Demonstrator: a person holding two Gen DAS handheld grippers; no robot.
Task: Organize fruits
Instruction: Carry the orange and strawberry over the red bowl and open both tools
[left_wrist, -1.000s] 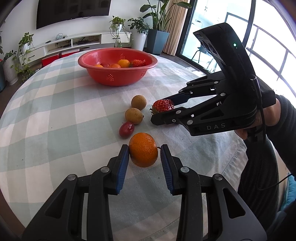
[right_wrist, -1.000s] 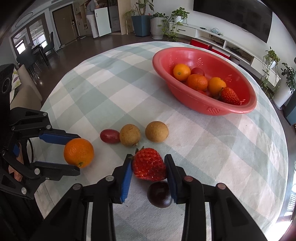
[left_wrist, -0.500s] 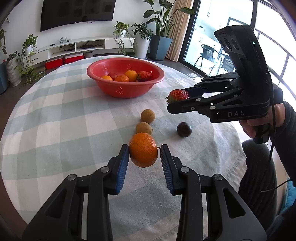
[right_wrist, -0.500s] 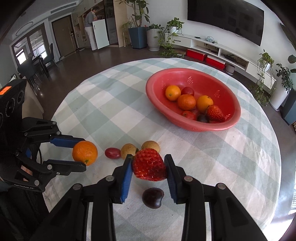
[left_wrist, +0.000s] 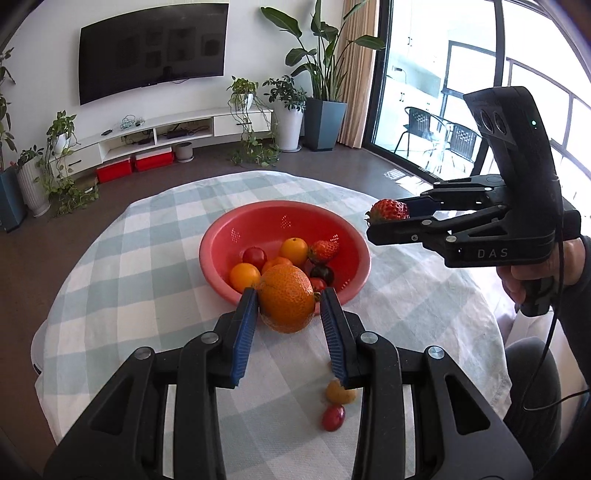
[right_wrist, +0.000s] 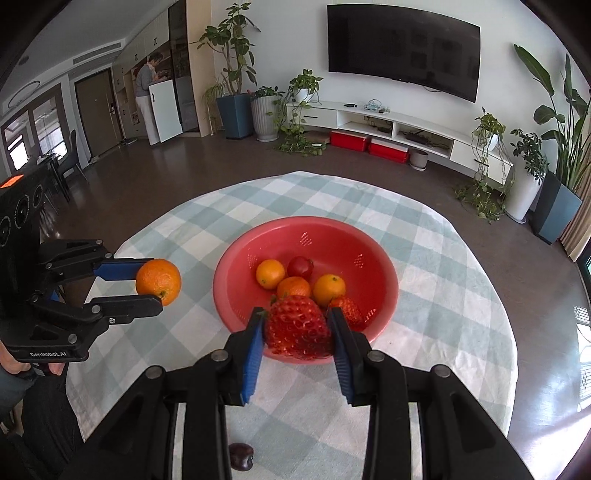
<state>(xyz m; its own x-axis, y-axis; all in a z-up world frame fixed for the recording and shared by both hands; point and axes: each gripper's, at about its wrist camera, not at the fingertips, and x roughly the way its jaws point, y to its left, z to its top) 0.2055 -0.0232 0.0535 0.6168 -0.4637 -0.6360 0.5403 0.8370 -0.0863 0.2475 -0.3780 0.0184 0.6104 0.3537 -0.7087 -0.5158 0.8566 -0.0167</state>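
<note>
Left wrist view: the left claw (left_wrist: 289, 305) is clamped on an orange (left_wrist: 286, 298), blue pads pressed to its two sides, carried high above the checked counter (left_wrist: 147, 295) and just short of the red bowl (left_wrist: 354, 243). Over to the right, the right claw (left_wrist: 388, 215) pinches a strawberry (left_wrist: 387, 210), raised beside the bowl's right rim.

From the right wrist, that strawberry (right_wrist: 298, 327) sits snug between the pads, leafy cap to the left, hanging in front of the bowl's (right_wrist: 384, 258) near edge. And there's the left claw (right_wrist: 157, 282) with the orange (right_wrist: 158, 281), off to the bowl's left.

The bowl already holds oranges, a strawberry and some dark red fruit. On the cloth, a small yellowish fruit (left_wrist: 340, 392) and a small red fruit (left_wrist: 333, 417) wait near the left claw, plus a dark fruit (right_wrist: 241, 456) below the right claw.

Handling, as I judge it: the orange is firm and rounded, its skin gives decent bite, so a squeeze across the widest part suits it. The strawberry is the delicate one, soft and easily bruised; light pressure on its broad shoulders, and a low release into the bowl instead of a drop.
</note>
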